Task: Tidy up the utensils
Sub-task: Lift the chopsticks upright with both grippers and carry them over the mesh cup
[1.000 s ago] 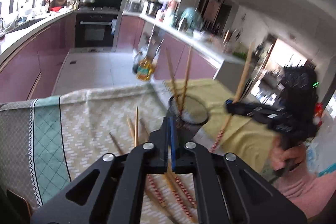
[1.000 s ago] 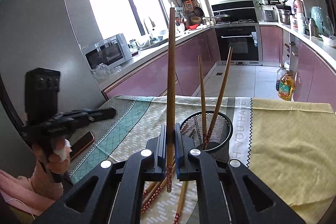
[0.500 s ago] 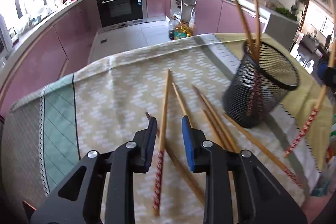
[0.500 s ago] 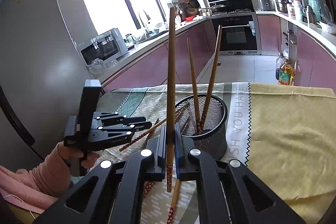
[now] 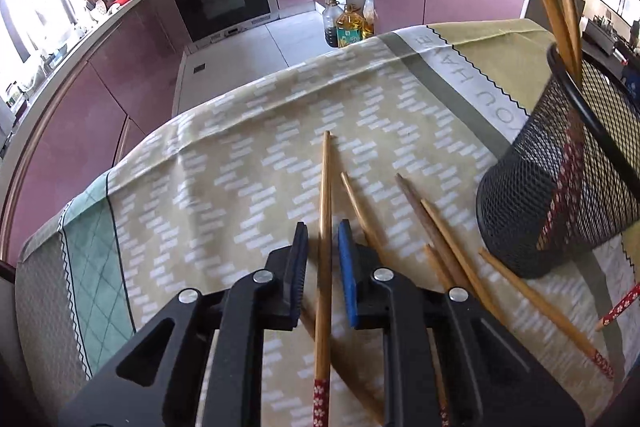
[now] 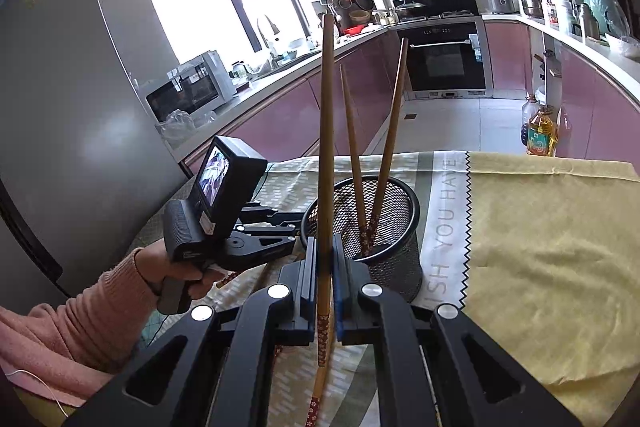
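Your left gripper straddles one chopstick lying on the patterned tablecloth, jaws closing, pads not yet pressing it. Only this view shows the other loose chopsticks fanned beside the mesh cup. From the right wrist, your right gripper is clamped on an upright chopstick, before the cup holding two more.

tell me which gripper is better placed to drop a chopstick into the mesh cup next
Right. The right gripper is already shut on an upright chopstick beside the mesh cup. The left gripper is only closing around a chopstick that lies flat on the tablecloth, probably not gripped yet.
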Demonstrator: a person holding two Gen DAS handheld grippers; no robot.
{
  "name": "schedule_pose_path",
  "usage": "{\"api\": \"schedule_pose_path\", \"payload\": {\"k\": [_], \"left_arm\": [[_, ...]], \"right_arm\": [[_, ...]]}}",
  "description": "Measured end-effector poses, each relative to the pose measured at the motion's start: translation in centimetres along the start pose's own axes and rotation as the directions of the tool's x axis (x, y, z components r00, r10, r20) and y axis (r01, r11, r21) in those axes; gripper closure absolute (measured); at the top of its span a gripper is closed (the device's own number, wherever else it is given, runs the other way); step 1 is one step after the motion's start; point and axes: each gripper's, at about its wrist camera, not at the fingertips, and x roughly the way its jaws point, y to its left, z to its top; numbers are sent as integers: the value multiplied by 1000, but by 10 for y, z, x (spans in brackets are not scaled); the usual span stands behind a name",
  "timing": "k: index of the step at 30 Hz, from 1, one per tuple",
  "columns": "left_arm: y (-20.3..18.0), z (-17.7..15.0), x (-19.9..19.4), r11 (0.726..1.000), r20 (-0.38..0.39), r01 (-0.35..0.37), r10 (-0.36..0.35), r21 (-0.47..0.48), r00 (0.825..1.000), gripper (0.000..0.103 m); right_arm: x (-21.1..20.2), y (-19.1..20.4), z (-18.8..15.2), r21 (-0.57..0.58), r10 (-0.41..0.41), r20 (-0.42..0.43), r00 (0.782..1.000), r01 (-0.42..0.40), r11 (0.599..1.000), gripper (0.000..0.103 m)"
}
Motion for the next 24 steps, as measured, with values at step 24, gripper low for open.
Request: {"api": "schedule_pose_path", "payload": {"k": [24], "left_arm": [[29,4,-181,928,414,359,-289,-100,863,96]], "right_arm": [[-28,9,55,-72,0,143,990,10,997,97]]}}
